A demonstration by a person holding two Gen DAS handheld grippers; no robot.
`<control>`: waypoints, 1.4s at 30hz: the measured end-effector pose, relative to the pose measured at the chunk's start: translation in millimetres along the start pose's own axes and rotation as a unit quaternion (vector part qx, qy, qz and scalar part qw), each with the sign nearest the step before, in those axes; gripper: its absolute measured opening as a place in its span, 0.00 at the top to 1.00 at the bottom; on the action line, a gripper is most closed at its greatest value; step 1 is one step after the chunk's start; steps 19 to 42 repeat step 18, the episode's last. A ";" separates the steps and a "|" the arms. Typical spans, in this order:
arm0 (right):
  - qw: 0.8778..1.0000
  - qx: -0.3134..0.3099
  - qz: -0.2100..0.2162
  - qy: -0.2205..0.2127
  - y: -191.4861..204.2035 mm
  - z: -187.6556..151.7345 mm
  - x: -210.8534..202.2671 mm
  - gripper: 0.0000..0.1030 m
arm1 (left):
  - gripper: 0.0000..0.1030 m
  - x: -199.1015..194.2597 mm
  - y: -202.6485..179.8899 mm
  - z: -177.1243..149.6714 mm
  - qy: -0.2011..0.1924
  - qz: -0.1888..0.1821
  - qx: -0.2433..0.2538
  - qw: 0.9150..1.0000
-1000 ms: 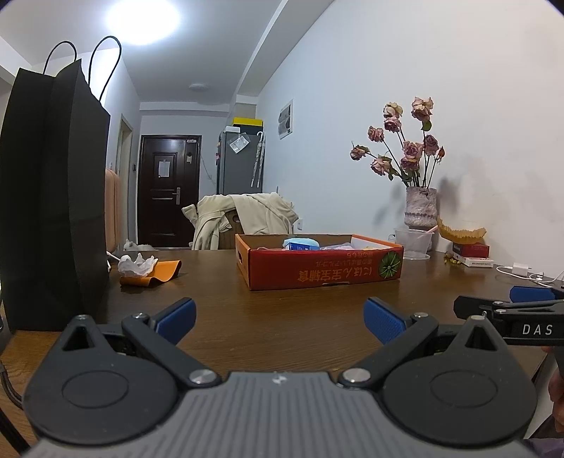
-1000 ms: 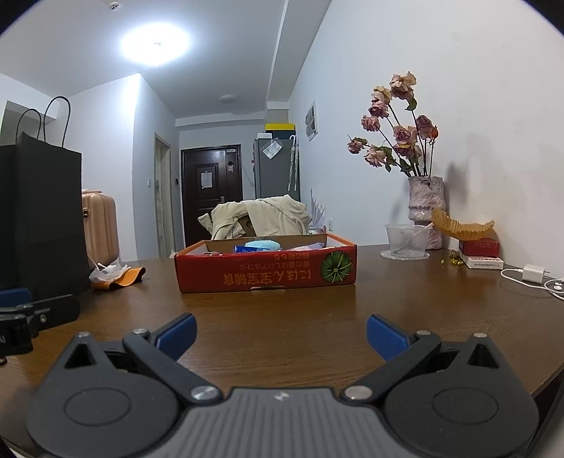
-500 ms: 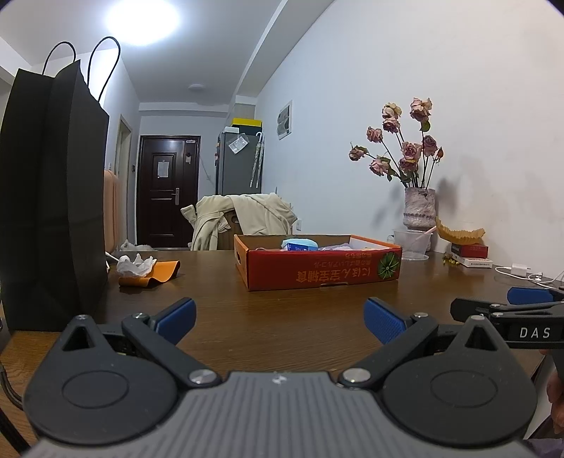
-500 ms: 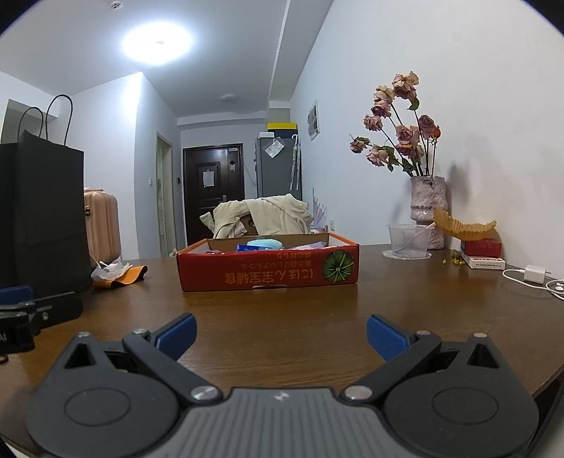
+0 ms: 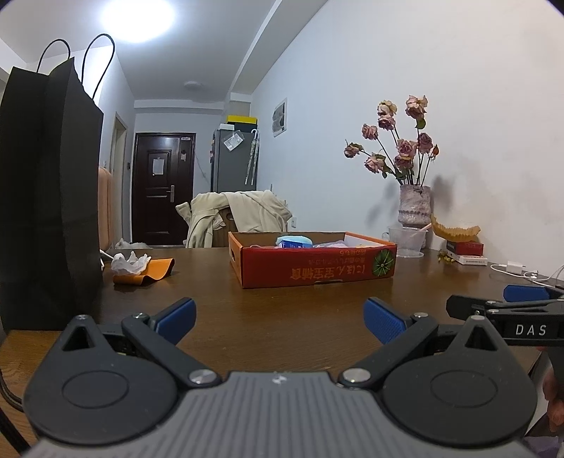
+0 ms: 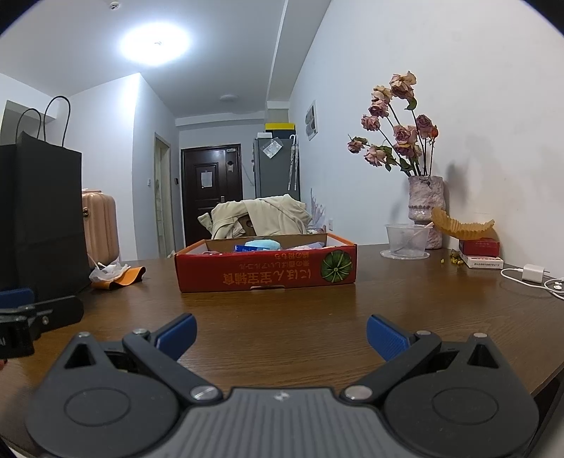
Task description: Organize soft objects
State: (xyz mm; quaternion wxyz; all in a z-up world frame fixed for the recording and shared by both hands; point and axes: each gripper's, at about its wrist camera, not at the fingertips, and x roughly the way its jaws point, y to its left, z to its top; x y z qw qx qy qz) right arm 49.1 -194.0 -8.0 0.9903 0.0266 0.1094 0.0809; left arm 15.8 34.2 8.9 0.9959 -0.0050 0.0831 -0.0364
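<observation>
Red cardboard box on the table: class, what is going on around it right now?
Nothing is being handled yet. The left claw and right claw are both open and empty, low over the wooden table, pointing at the red cardboard box. A few soft things lie inside it. A black paper bag stands to the left.

A ceiling lamp (image 5: 135, 19) blows out to white glare in both views, lighting the room evenly. The flowers (image 6: 394, 137) cast soft shadows on the wall. Fisheye distortion bends edges; corners vignette black.
</observation>
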 end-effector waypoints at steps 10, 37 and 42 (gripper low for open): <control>1.000 -0.001 -0.001 -0.003 -0.3 0.3 -0.7 0.00 | 0.00 -2.2 -2.9 -0.6 -0.008 -0.003 0.004 1.000; 1.000 -0.001 0.000 -0.004 -0.6 1.3 -1.0 0.00 | 0.00 -1.2 -2.1 1.2 -0.013 -0.003 -0.008 1.000; 1.000 -0.001 0.000 -0.004 -0.6 1.3 -1.0 0.00 | 0.00 -1.2 -2.1 1.2 -0.013 -0.003 -0.008 1.000</control>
